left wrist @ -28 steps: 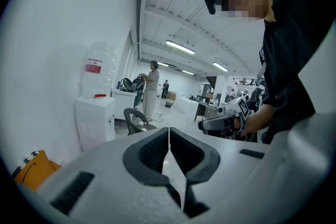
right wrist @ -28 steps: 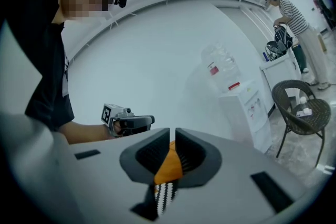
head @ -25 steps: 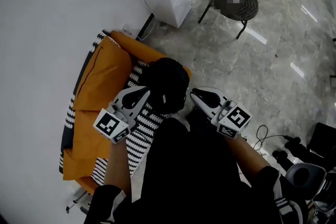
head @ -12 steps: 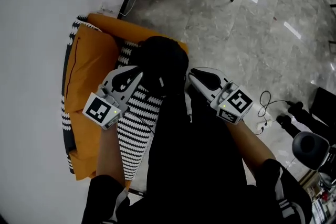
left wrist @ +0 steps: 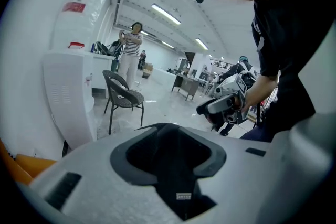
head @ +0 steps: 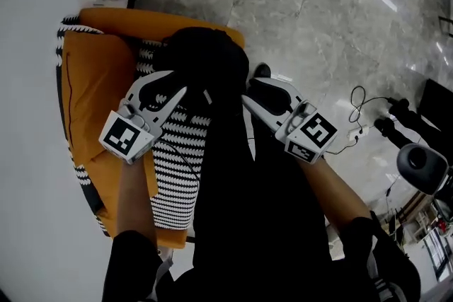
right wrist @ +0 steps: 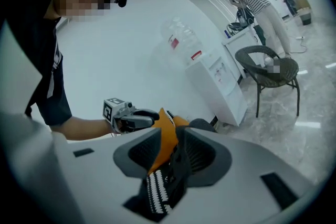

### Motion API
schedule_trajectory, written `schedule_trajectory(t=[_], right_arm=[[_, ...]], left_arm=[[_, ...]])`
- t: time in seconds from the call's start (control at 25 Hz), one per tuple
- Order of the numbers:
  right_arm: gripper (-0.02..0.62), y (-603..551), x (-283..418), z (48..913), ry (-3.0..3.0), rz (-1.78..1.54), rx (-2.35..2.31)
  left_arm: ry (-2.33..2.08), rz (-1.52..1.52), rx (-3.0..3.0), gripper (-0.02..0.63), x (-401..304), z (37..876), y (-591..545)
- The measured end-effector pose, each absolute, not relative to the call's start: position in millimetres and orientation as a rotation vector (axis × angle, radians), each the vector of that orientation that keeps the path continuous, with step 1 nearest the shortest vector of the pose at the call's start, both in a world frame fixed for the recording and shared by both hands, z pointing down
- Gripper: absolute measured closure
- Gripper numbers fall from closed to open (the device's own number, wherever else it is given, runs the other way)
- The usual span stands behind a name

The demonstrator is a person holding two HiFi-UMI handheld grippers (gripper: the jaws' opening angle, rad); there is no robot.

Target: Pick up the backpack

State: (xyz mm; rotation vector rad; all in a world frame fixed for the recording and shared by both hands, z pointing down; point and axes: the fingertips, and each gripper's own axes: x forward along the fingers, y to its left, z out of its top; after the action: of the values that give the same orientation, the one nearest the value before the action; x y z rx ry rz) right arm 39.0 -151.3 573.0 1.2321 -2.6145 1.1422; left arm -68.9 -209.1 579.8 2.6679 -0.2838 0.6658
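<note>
The soft, floppy black backpack (head: pixel 209 60) on the orange chair (head: pixel 92 81) probably lifts best by its straps (right wrist: pixel 178 165), which hang unpinched between the opening jaws of the left gripper (head: pixel 173 90) and the right gripper (head: pixel 251 90).

Left gripper (head: pixel 173 85) and right gripper (head: pixel 253 90) lower now — jaws opening, backpack (head: pixel 205 60) straps between.

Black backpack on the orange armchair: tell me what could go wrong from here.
1. The jaws of the left tool and right tool are opening with black strap fabric between them; it may snag as they pull away.
2. The black fabric backpack sits near the floor-side edge of the orange armchair; once released, it might slump off.
</note>
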Motion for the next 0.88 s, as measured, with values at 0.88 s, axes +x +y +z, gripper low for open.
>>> schedule_trajectory(t=[0.88], right_arm=[[0.419,-137.4,32.2,657.6,-2.356,1.411,1.319]], left_arm=[[0.153,1.035,2.843,0.396,-53.3,671.1,-229.6]])
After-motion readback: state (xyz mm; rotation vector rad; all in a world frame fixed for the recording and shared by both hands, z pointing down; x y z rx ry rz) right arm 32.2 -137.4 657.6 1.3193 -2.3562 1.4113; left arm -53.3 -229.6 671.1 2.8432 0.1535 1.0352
